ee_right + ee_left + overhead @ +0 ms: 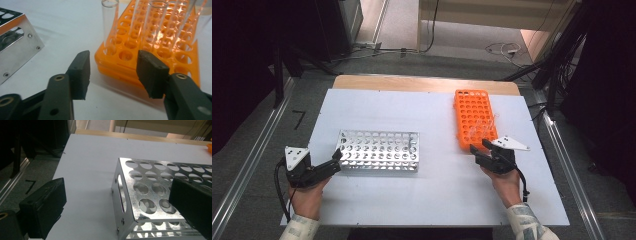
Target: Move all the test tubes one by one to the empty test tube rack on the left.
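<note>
The orange rack [475, 119] is lying on the white table [432, 190], and all other places here are given from it. Several clear glass tubes [110, 25] are standing in the holes at its near end. The right gripper [483, 148] is hovering just in front of that near end, and its jaws are standing about half open with only air between them; the pads are not touching the rack or any tube. In the right gripper view the rack's near corner is sitting just beyond the gap between the jaws. The metal rack [379, 150] is resting well to the left of the orange rack, with its holes empty. The left gripper [334, 161] is staying at the metal rack's left end, far from the orange rack. Its jaws are spread wide, one on the open table and one over the rack's top corner, and they are not pressing on it.
</note>
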### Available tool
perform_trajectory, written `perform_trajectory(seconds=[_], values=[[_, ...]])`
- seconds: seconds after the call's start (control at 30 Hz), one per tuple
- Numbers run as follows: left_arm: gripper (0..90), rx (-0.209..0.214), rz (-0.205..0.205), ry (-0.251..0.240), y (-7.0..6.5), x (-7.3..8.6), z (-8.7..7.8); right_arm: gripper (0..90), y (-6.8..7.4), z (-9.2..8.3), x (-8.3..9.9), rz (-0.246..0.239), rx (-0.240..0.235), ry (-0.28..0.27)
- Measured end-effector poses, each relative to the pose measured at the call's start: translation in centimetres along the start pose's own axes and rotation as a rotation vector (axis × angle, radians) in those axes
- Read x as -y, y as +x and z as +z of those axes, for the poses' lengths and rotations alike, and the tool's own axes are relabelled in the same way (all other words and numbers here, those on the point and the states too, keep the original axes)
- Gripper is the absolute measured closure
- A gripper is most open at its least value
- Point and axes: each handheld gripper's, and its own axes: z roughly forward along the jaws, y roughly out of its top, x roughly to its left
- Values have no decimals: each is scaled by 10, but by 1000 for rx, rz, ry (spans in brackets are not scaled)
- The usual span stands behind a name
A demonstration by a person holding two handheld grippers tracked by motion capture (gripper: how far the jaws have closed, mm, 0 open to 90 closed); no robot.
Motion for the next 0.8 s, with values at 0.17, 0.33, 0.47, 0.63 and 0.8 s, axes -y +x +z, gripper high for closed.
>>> perform_trajectory(seconds=[0.17,0.33,0.47,0.63,0.8], values=[[12,-2,-1,3,1,0,0,537,4,8,-4,-16,2,-15],[11,-1,-4,1,1,0,0,608,5,18,-8,-21,26,-32],[12,0,-6,0,2,0,0,652,6,24,-9,-34,30,-36],[12,3,-6,-1,2,0,0,666,7,31,-10,-33,42,-28],[12,5,-8,0,2,0,0,712,8,36,-10,-42,47,-22]])
